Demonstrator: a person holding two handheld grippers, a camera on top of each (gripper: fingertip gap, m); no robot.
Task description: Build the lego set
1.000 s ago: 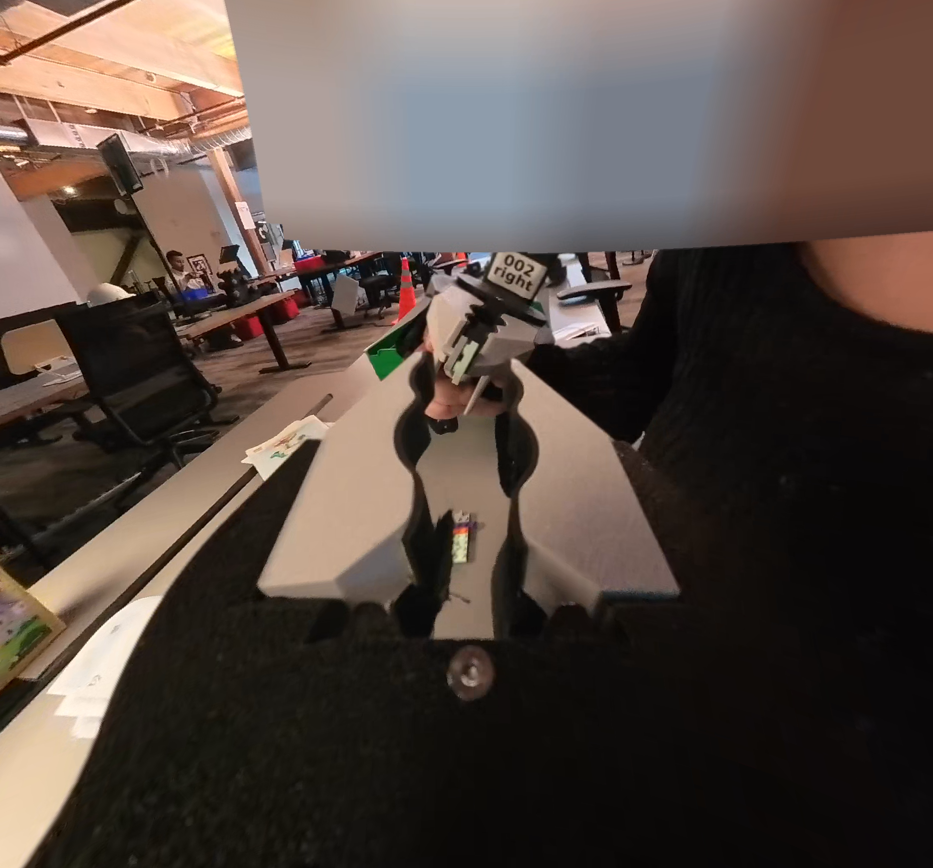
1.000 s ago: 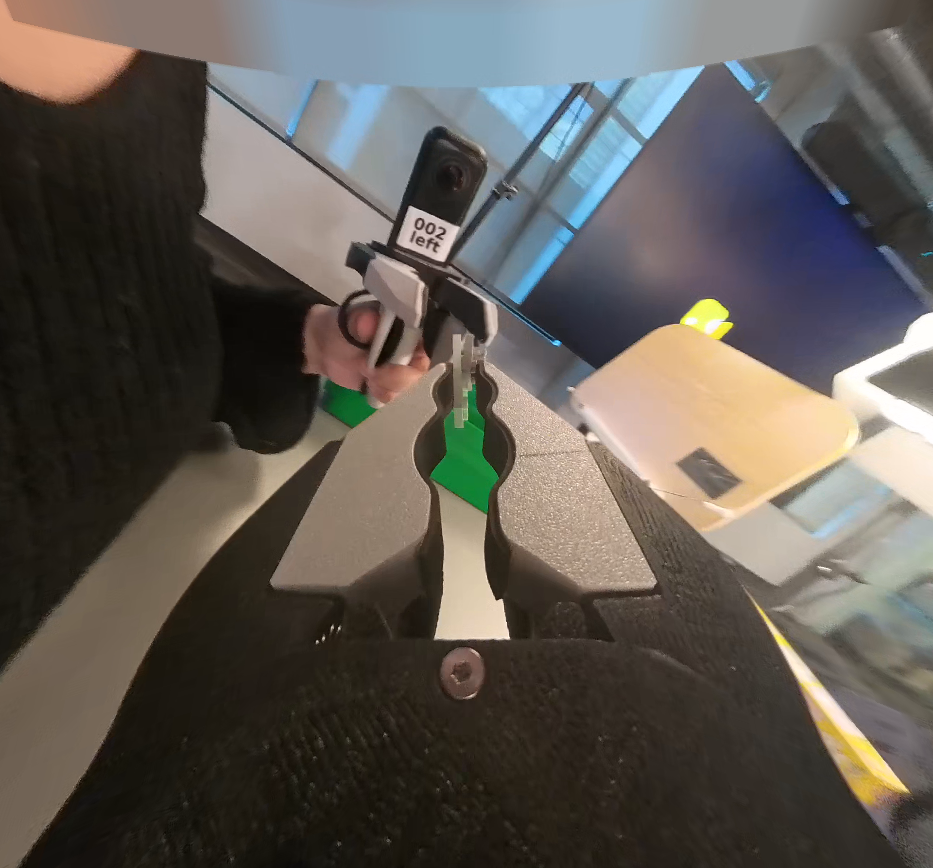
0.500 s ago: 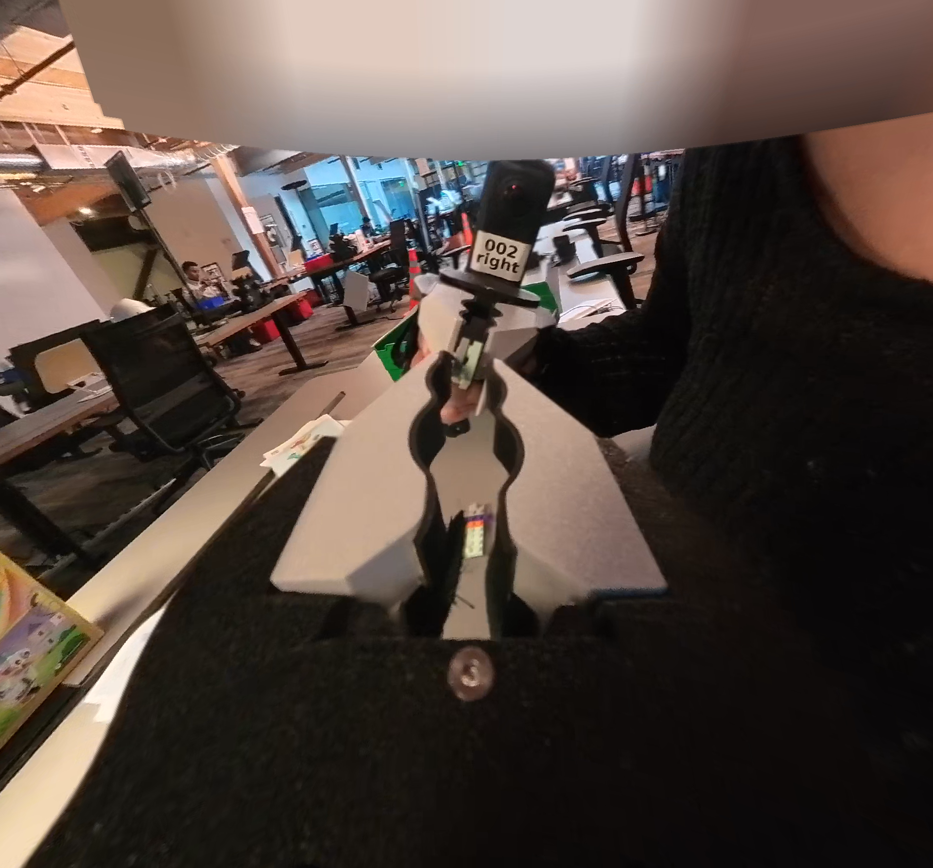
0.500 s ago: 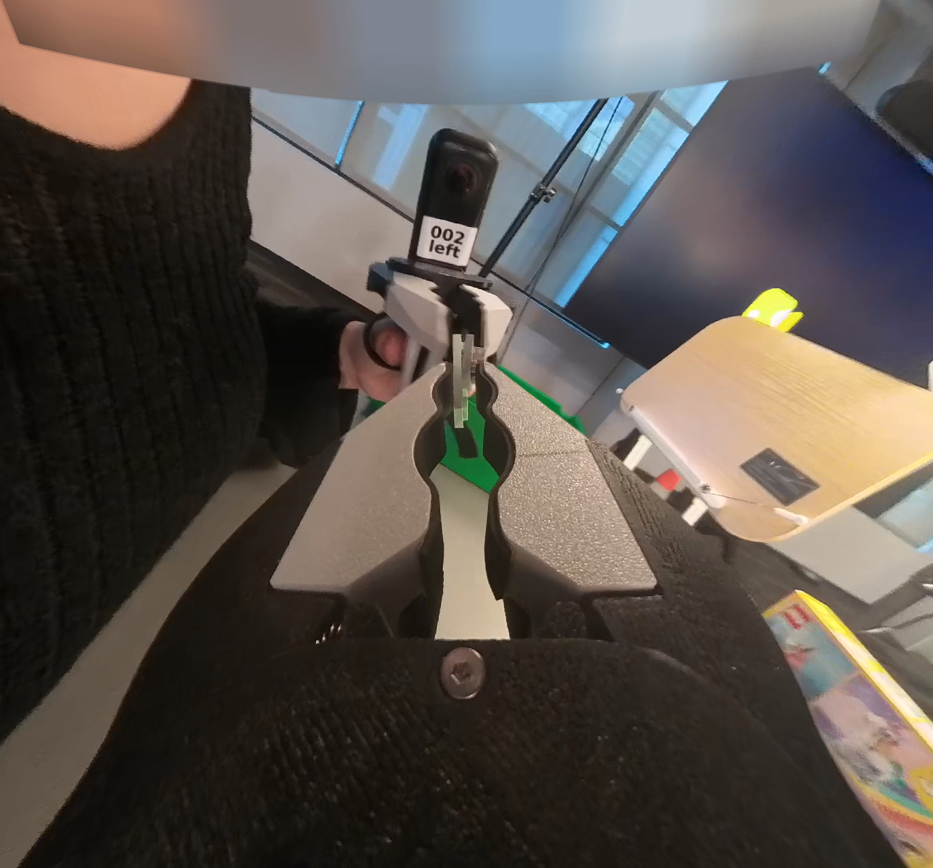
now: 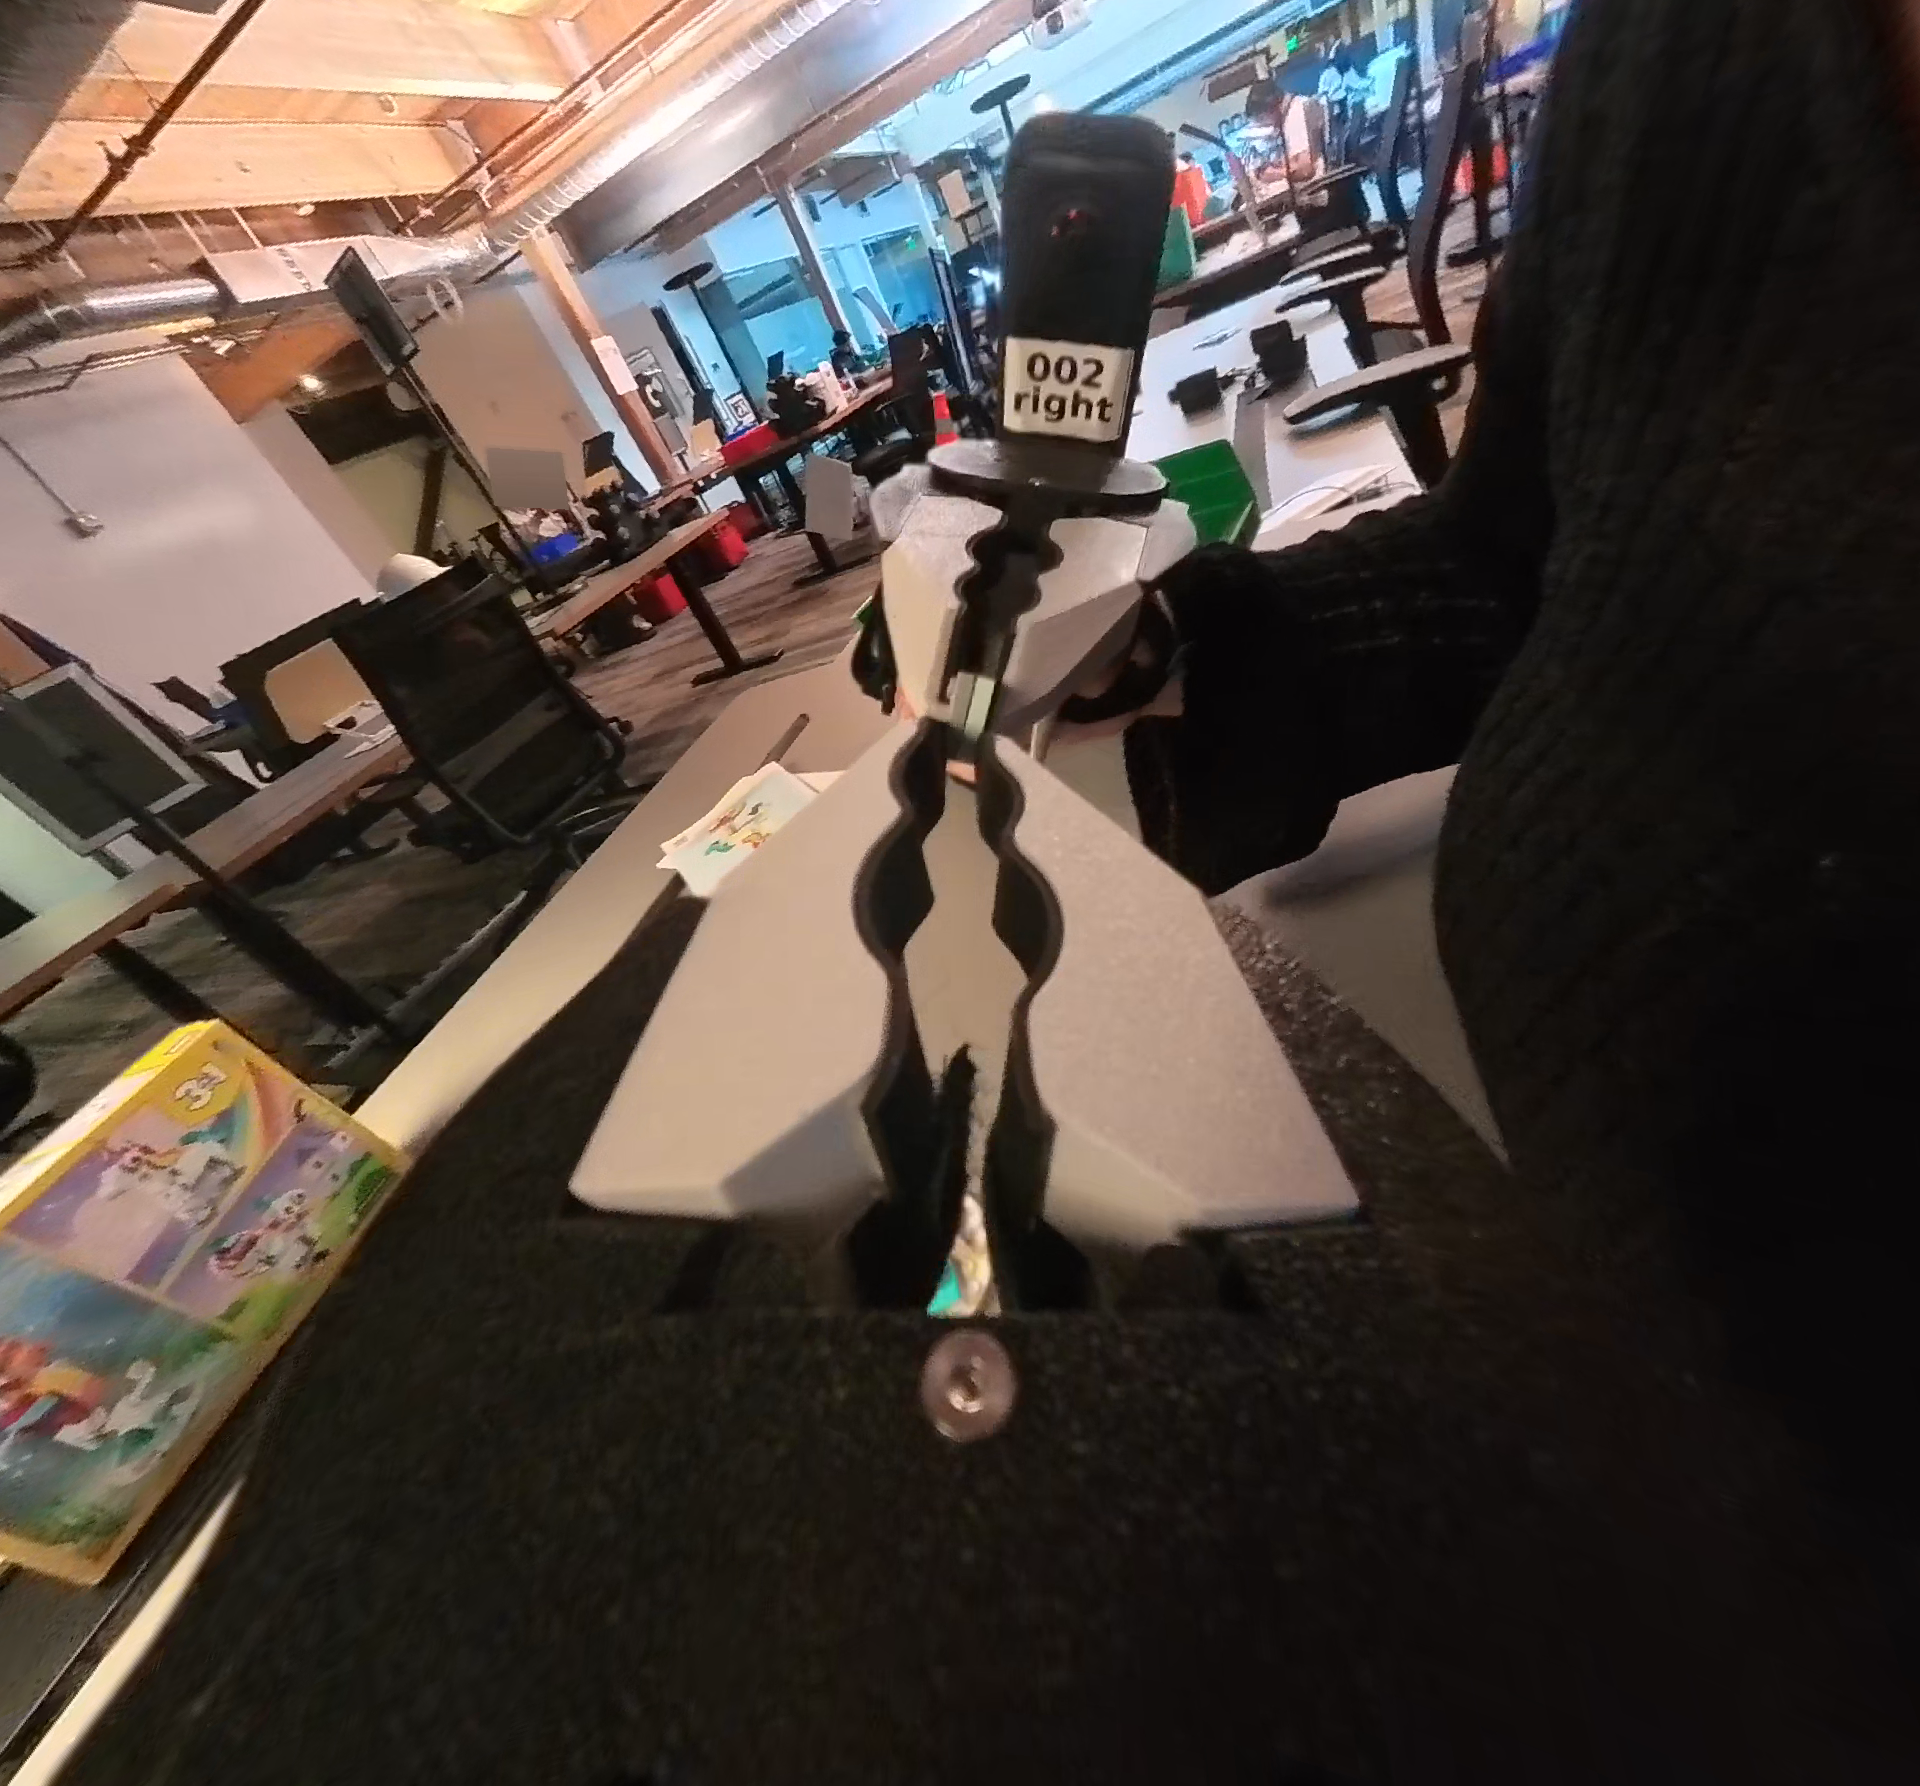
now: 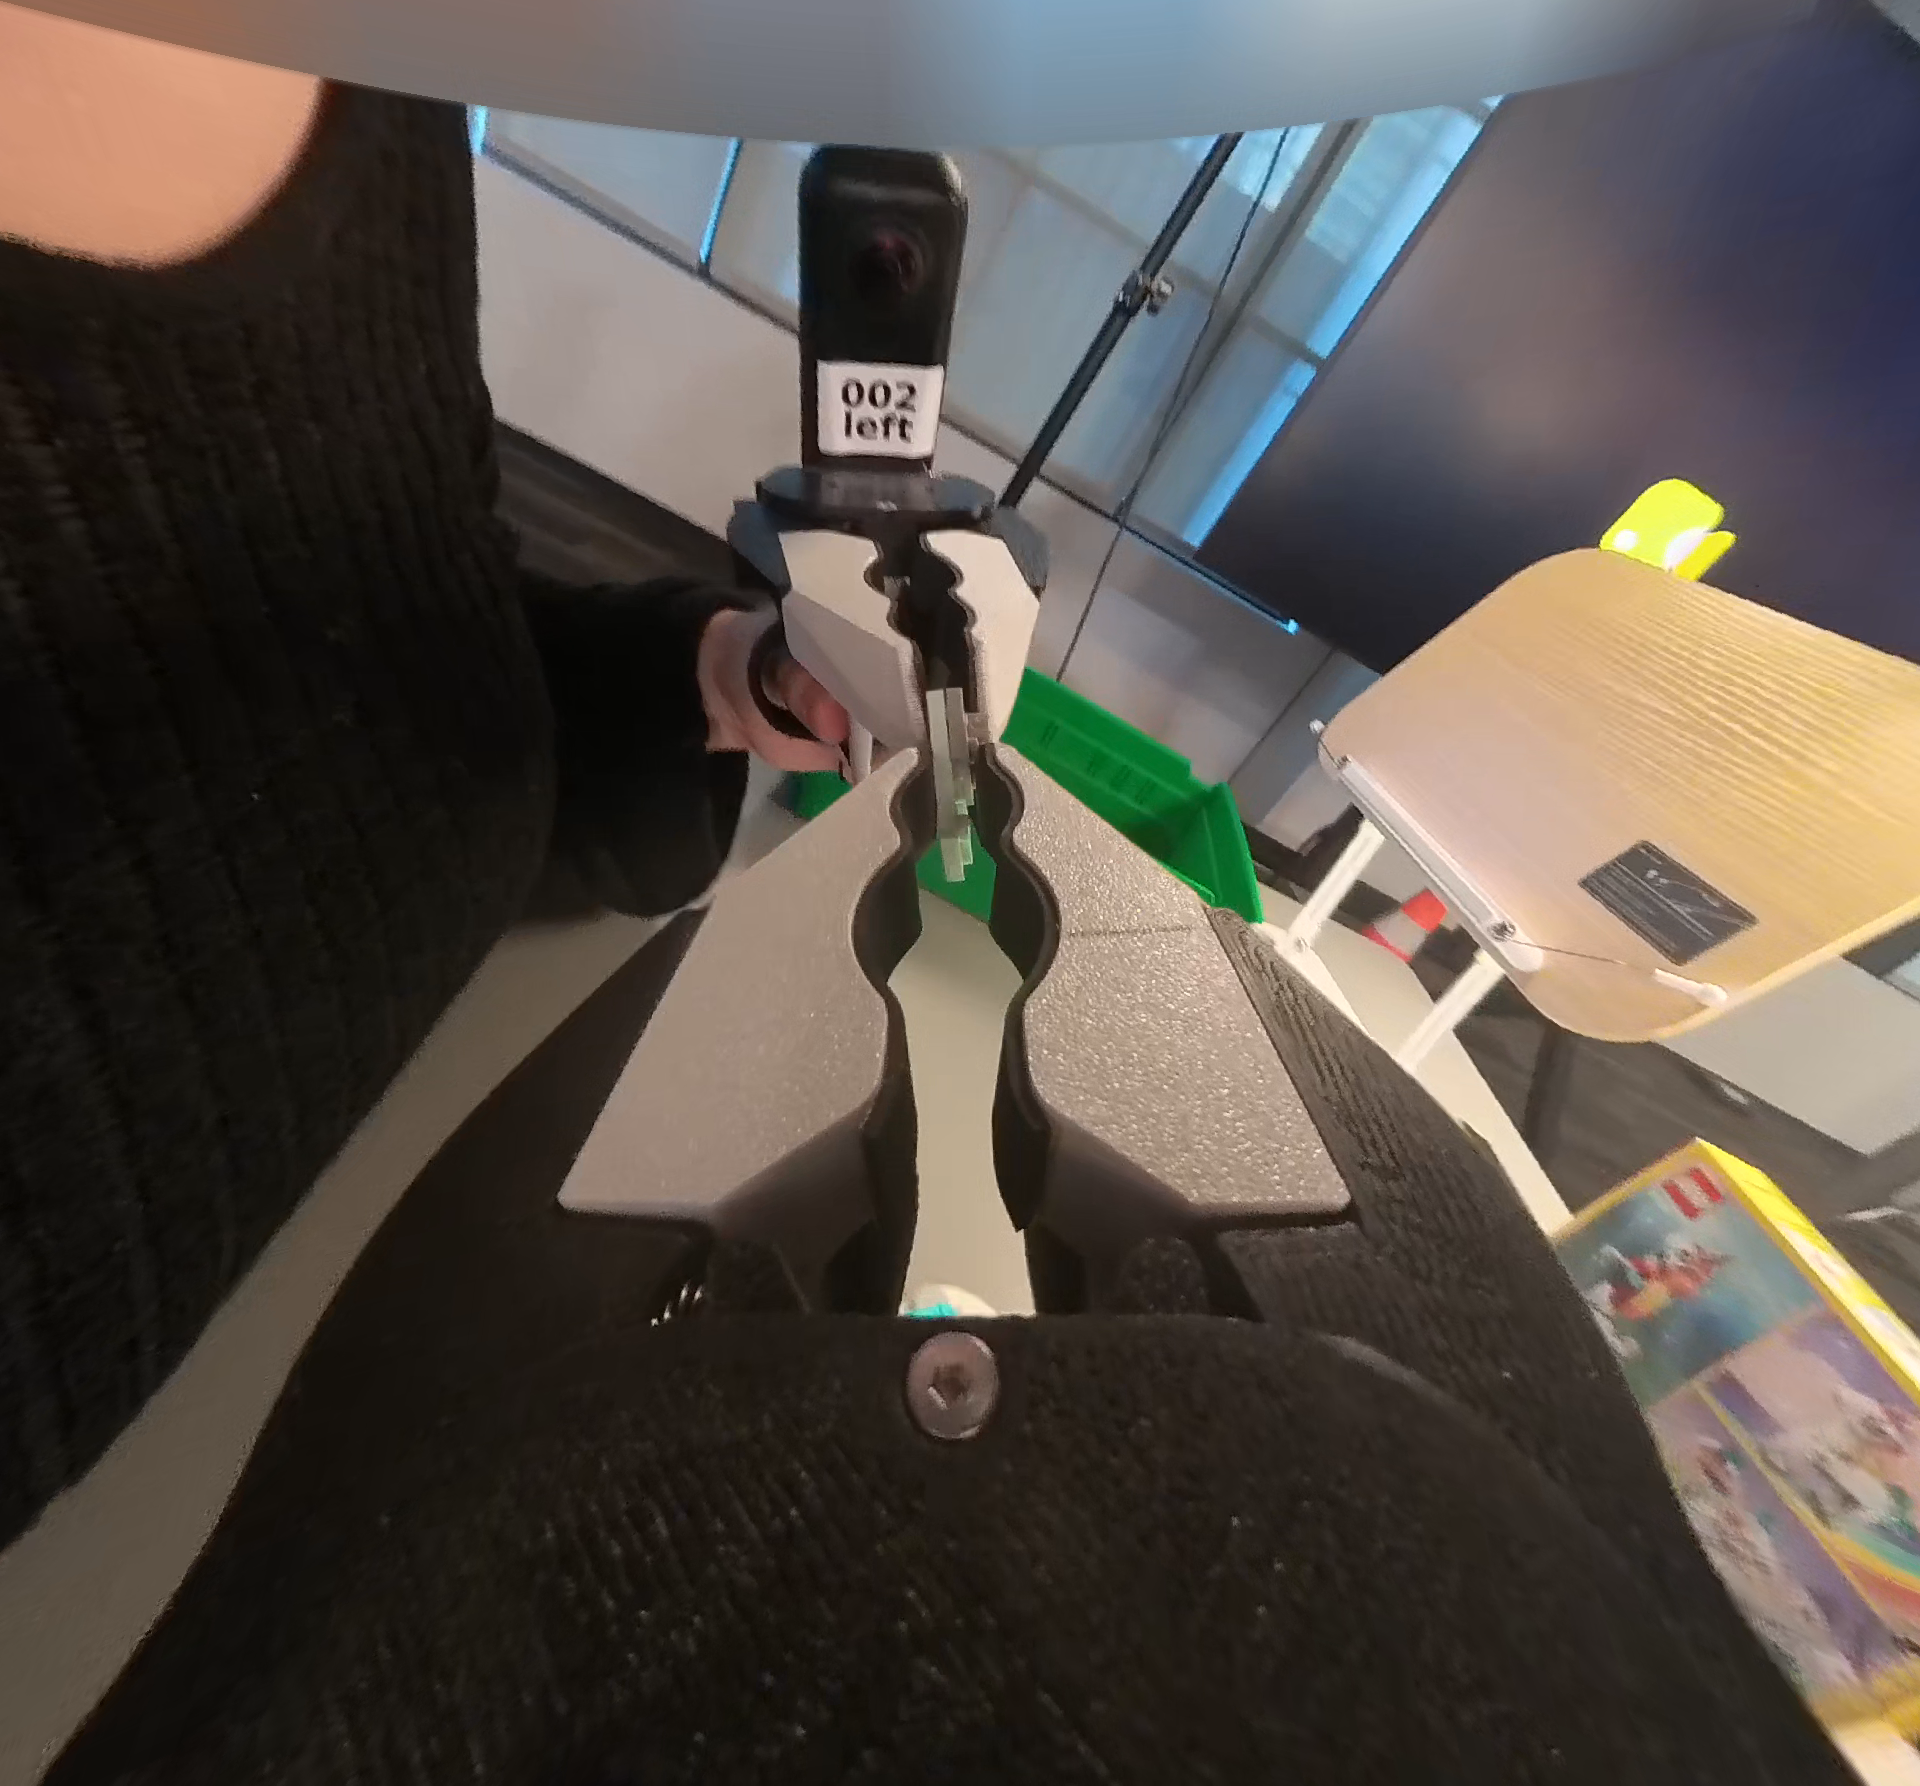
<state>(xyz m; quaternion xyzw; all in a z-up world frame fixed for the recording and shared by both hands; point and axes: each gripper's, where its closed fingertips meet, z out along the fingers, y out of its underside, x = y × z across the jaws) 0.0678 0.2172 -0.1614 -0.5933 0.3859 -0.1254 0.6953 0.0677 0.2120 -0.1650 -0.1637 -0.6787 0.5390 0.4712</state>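
Centre frame, tip to tip above the table [image 6: 260,1321], the left gripper [image 5: 951,770] and right gripper [image 6: 951,780] are both pinching one thin pale lego piece [image 6: 951,801] with nearly closed jaws; it looks light, stiff and slippery, best held by its flat faces.

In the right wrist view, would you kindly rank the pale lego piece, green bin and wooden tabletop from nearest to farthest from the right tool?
1. Lego piece: at the tool's tips.
2. Green bin: just beyond, slightly right.
3. Wooden tabletop: far right.
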